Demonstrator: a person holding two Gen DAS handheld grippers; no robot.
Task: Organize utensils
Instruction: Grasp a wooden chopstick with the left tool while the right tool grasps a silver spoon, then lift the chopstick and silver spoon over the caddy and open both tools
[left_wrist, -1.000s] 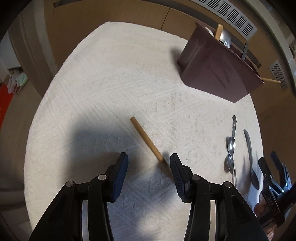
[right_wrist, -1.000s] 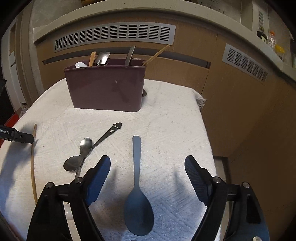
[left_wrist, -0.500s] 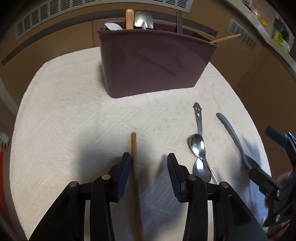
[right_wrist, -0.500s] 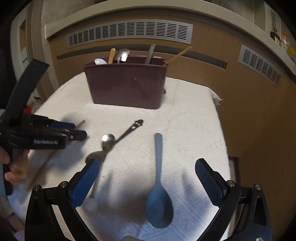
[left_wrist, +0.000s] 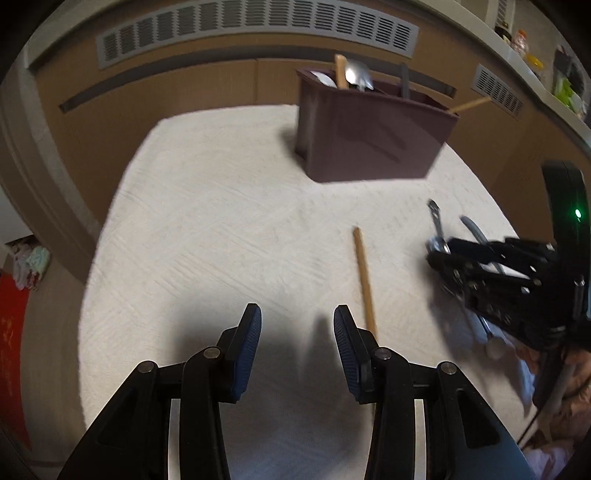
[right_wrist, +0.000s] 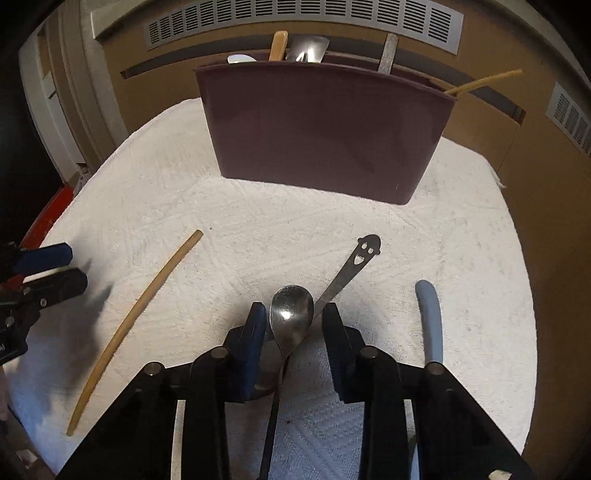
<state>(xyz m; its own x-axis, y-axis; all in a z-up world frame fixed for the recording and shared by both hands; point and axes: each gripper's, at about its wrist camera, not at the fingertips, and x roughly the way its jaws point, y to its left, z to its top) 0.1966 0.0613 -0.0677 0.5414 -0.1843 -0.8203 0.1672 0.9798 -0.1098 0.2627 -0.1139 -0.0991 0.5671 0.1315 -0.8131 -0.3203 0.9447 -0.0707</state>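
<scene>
A steel spoon (right_wrist: 291, 314) lies on the white towel (right_wrist: 221, 206), crossing a second steel utensil with a smiley-face handle (right_wrist: 354, 262). My right gripper (right_wrist: 293, 310) straddles the spoon's bowl and its jaws are closing; a thin gap still shows on each side. A blue-grey spoon (right_wrist: 430, 317) lies just to its right. A wooden chopstick (left_wrist: 364, 277) lies beside the outer side of my left gripper's right finger. My left gripper (left_wrist: 297, 317) is open over bare towel. The maroon utensil holder (right_wrist: 317, 133) stands at the back with several utensils in it.
The towel-covered table ends at wooden cabinet fronts (left_wrist: 177, 96) with vent grilles behind the holder. My right gripper (left_wrist: 443, 254) and a hand show at the right edge of the left wrist view. My left gripper (right_wrist: 74, 266) sits at the left edge of the right wrist view.
My right gripper shifted left from over the blue-grey spoon to the steel spoon, and its jaws narrowed sharply. The chopstick, between my left jaws half a second ago, now lies outside them.
</scene>
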